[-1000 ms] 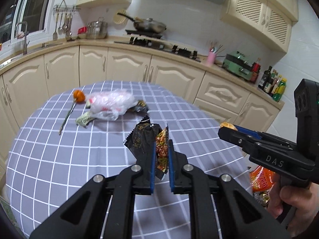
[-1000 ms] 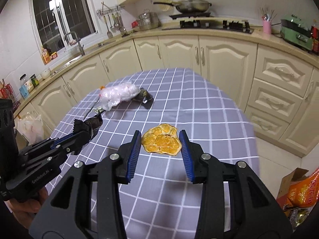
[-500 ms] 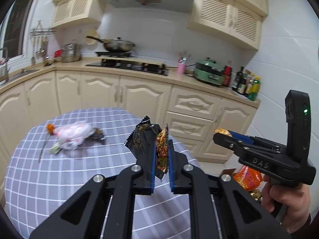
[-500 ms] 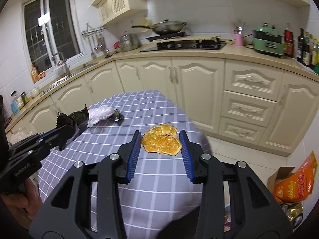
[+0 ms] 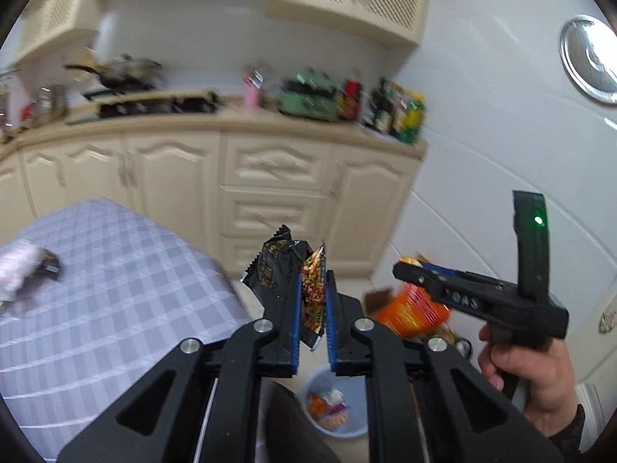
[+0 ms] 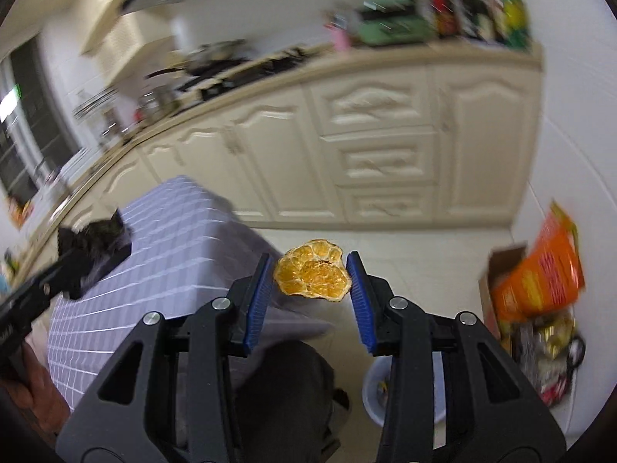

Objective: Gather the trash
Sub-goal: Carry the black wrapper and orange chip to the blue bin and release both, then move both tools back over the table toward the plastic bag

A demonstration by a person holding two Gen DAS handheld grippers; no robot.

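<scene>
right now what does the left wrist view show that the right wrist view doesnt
Only the left wrist view: the snack wrappers clamped in the left gripper, a round metal plate on the wall, and a pale bag left on the table.

Only the right wrist view: the orange peel held in the right gripper.

Both: the checked table, the cream cabinets, the trash bin and the orange packet.

My left wrist camera looked forward and down past the checked lilac tablecloth point(image 5: 96, 289); my right did likewise, both sharing the cream kitchen cabinets point(image 6: 378, 146).
</scene>
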